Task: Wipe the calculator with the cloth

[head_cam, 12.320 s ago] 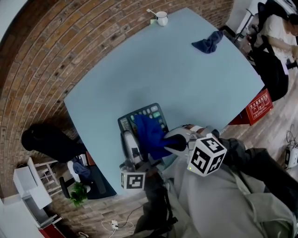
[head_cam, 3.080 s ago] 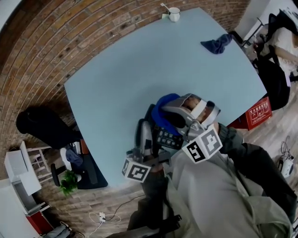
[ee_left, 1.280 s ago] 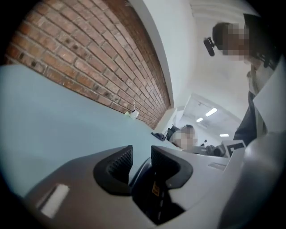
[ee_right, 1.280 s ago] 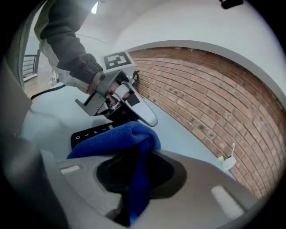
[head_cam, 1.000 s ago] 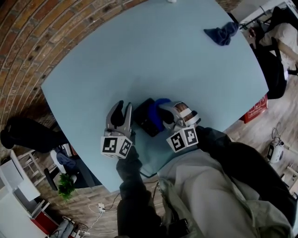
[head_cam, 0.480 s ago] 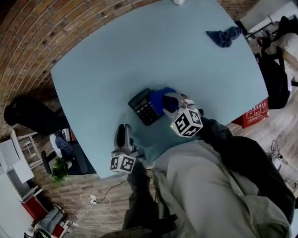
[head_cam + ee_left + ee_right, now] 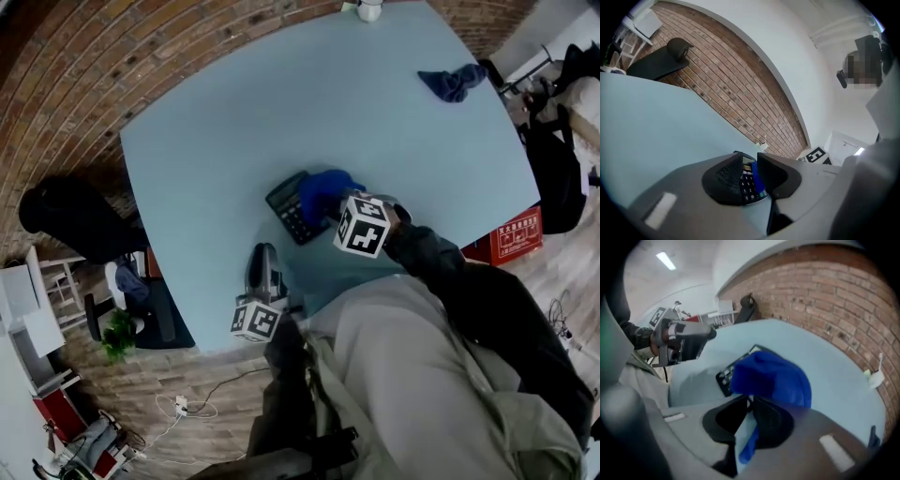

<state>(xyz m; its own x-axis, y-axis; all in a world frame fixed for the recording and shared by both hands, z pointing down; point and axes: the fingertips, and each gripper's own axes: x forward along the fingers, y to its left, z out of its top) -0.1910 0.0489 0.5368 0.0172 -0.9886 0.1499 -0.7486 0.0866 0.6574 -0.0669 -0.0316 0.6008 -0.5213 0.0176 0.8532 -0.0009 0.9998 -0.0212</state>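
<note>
Since a second ago the left gripper has drawn back from beside the calculator toward the near edge of the surface. It now sits well apart from the calculator, with its marker cube closest to the person. Its jaws point across the light blue surface and are closing. A narrow gap remains between them and they grip nothing. In the left gripper view the calculator's keys show through that gap, some way off.

The calculator lies flat on the surface in front of the person, set at an angle, with its left part uncovered. The blue cloth is bunched over its right part and rises in a rounded mound.

The right gripper has stayed over the cloth and points steeply down at it. Its jaws are closing, with their tips nearly together, and they pinch a fold of the cloth. A strip of blue hangs down in the gap behind the tips. In the right gripper view the left gripper shows at the left, beyond the calculator.

A second, darker blue cloth lies crumpled near the far right corner of the surface, well apart from everything else. A white mug stands at the far edge.
</note>
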